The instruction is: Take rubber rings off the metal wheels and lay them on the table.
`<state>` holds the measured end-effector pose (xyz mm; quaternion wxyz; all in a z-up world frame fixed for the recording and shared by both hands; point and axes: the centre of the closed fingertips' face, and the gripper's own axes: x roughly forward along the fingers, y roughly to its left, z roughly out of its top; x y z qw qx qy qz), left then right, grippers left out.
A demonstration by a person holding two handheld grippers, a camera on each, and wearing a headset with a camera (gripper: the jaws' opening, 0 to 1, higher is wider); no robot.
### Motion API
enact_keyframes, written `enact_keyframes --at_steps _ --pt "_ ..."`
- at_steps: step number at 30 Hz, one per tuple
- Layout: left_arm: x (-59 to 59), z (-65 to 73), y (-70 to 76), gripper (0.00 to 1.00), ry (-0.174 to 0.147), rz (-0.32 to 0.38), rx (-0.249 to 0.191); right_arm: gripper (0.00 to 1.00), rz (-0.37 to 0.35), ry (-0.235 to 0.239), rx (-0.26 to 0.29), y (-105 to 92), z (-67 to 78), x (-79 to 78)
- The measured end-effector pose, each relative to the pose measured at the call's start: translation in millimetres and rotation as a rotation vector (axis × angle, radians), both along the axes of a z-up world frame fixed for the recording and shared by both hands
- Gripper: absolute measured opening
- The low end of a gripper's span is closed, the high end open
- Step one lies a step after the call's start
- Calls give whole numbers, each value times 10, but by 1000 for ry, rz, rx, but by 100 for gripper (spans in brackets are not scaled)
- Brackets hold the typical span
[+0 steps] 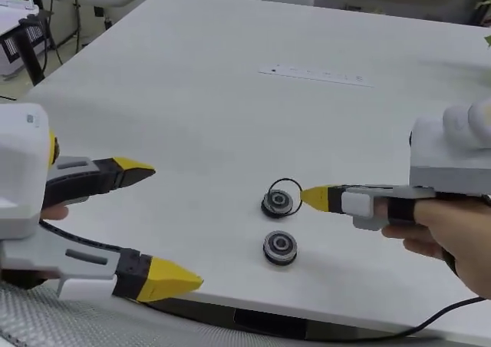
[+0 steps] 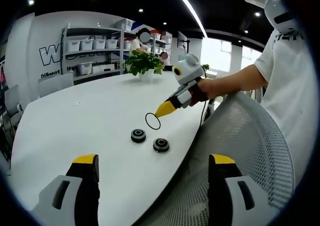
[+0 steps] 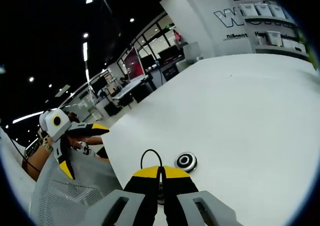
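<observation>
Wide white table (image 1: 192,94), bare over most of its top, with the work close to the near edge. Left gripper (image 1: 176,224) held over that edge, jaws spread wide, nothing between them; same wide gap in its own view (image 2: 153,161). Right gripper (image 1: 308,197) reaching in from the other side, yellow tips pressed together (image 3: 161,172) and pinching a rubber ring (image 1: 285,180).

Looks like the carrying step: one ring off the far wheel (image 1: 277,202), up in the air, not yet laid down. Next move, likely: swing to a bare patch well apart from that wheel and from the near wheel (image 1: 280,246), lower to lay the loop flat, then ease the jaws apart to let it drop free instead of clinging to a tip. After that, probably the second wheel, with the left gripper free to pin it.

Both wheels small, metal, lying flat and near each other, the far one just beside the right gripper's tips, the near one toward the table edge. Dark outer band on each; too small to call either band a ring.

Ring itself: thin, black, a round open loop standing up from the pinched point above the far wheel. In the left gripper view (image 2: 146,121), hanging clear of table and wheels. Slack and light by the look of it, apt to flop.
</observation>
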<state>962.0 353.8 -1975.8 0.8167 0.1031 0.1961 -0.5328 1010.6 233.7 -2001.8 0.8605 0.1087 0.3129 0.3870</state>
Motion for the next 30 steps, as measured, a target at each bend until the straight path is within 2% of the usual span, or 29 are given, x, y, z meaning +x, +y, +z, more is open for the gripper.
enact_keyframes --at_steps 3,5,9,17,24,26,30 --pt "9 20 1 87 -6 5 -11 0 16 -18 1 84 0 -14" --pt "10 22 2 87 -7 6 -12 0 51 -42 -2 168 0 -47" --pt "8 20 2 86 -2 6 -14 0 119 -71 -56 268 -91 -123" --pt "0 26 -8 85 15 5 -32 0 172 -116 -104 346 -203 -152" --pt "2 44 -13 85 21 9 -51 0 203 -139 -145 432 -313 -192" --pt "3 48 -14 85 21 9 -54 0 215 -129 -156 458 -352 -207" --pt "9 10 0 85 26 14 -31 0 232 -121 -169 493 -404 -237"
